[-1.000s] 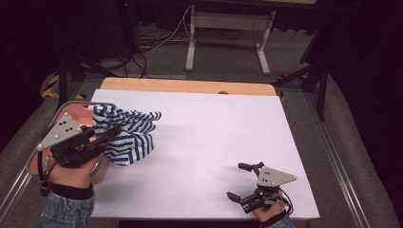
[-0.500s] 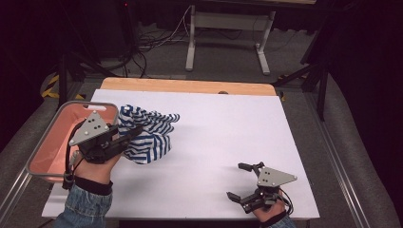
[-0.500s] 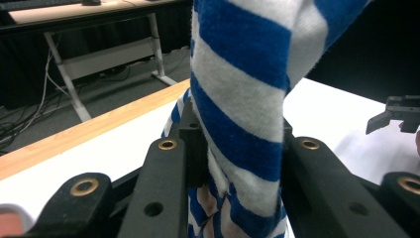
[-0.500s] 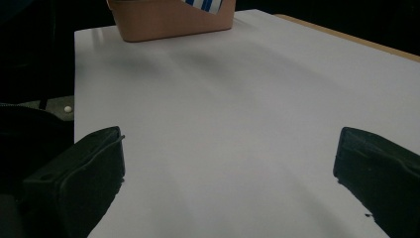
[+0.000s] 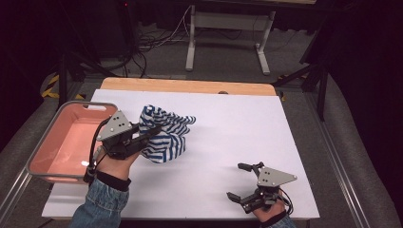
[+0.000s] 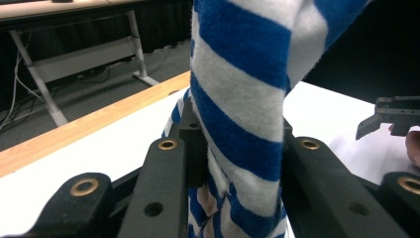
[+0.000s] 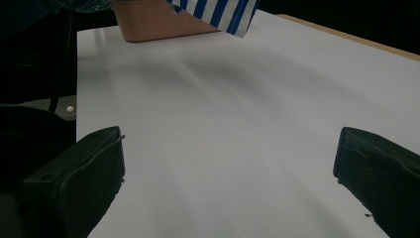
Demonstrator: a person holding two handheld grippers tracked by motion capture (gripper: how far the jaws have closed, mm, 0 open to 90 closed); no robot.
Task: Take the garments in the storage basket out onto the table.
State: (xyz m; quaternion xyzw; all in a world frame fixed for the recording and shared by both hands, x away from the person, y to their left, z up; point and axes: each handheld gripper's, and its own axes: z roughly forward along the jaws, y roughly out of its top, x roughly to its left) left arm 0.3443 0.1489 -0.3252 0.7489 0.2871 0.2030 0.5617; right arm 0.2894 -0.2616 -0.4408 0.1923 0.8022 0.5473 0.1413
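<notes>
Left claw (image 5: 151, 134) pinches striped cloth (image 5: 164, 135), bunched over white bench (image 5: 228, 128) just beside pink bin (image 5: 71, 142). Right claw (image 5: 240, 181) spread wide, near bench's front edge.

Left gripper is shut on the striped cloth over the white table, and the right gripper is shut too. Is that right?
Not quite. The right gripper is open: the right gripper view shows its jaws wide apart over bare table. The left gripper is indeed shut on the striped cloth.
</notes>
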